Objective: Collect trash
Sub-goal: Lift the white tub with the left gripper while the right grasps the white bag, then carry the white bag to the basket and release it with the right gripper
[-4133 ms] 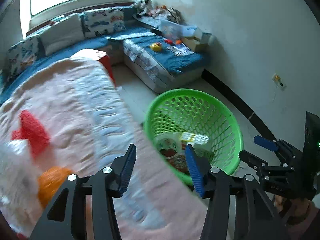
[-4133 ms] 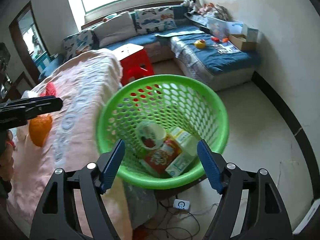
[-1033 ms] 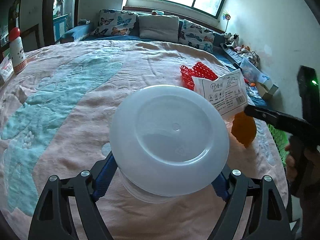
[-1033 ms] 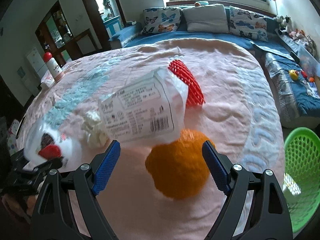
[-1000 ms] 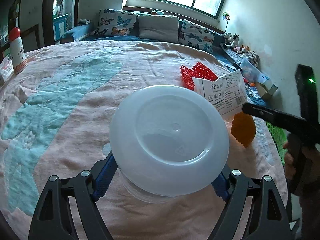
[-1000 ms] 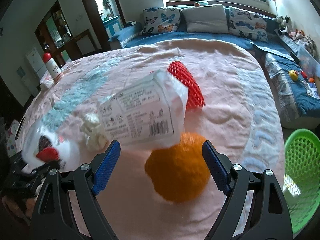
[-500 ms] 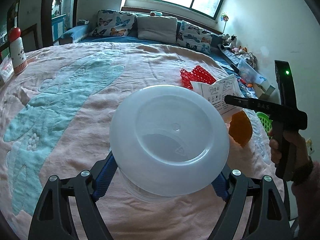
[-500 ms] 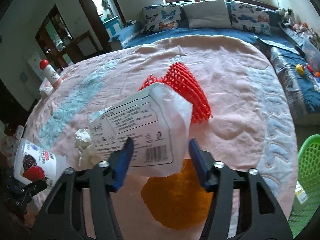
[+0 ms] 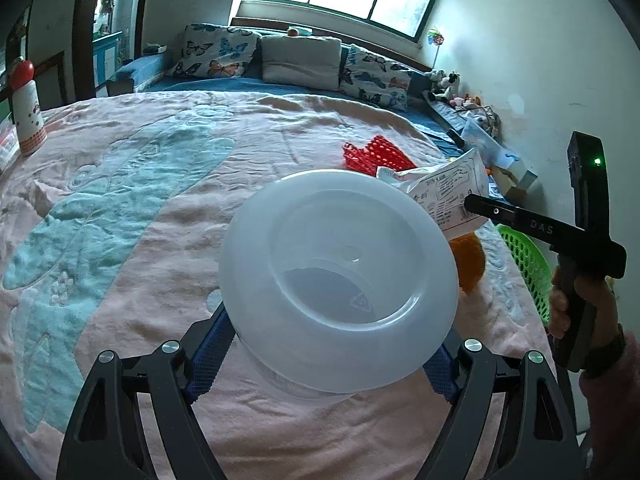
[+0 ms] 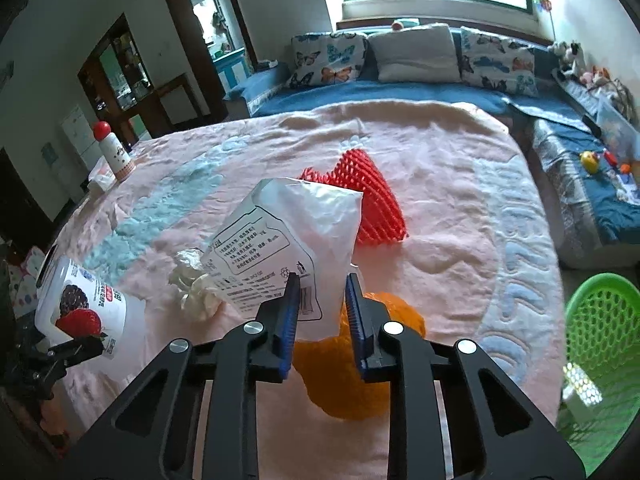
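Now clamped: right claw, just closed in from wide, pinches white printed plastic bag at its lower edge, lifted off pink blanketed bed, above orange mesh ball. Ready for green mesh basket, far right. Angled downward. Left claw grips translucent lidded yoghurt tub, also tilted down.

My left gripper sits wide, both pads against a tub. My right gripper has just been closing and now pinches a bag's lower edge.
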